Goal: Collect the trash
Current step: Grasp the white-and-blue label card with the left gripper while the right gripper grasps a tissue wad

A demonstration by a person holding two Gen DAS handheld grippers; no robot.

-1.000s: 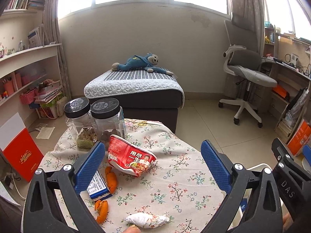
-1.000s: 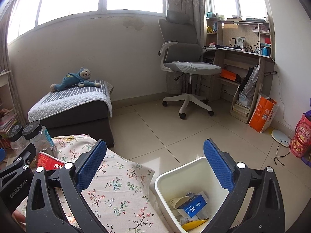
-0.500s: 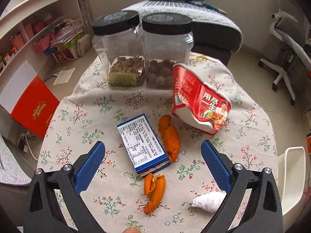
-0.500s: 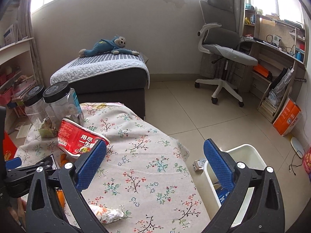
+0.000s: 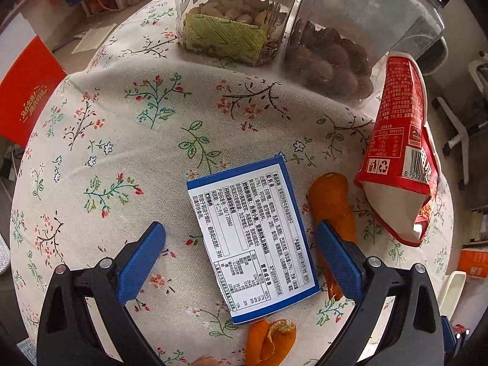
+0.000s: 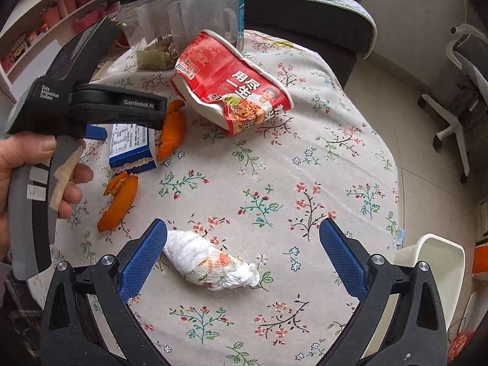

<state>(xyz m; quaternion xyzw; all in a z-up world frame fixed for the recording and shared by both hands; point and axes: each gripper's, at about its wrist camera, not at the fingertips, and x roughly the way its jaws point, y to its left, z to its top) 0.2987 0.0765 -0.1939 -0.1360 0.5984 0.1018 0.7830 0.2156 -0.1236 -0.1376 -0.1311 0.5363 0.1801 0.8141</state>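
Your left gripper [image 5: 241, 238] hangs low over the flowered tablecloth [image 5: 128, 128] with its blue pads spread wide, straddling the flat blue-and-white printed carton [image 5: 251, 238]; the spread looks chosen to clear both long edges of it before a squeeze, and nothing is held yet. Just right of that carton lies a long strip of orange peel [image 5: 332, 201], partly under the right pad, so you risk pinching peel together with the carton. A second curl of peel [image 5: 271, 341] sits at the carton's near corner. Further right the crushed red paper noodle cup [image 5: 399, 164] lies on its side below the two clear plastic jars [image 5: 305, 24]. Your right gripper [image 6: 243, 253] is likewise wide and empty, its left pad touching or nearly touching the crumpled white tissue wad [image 6: 210, 265]. The white plastic bin [image 6: 439, 262] waits beyond the table's right edge.
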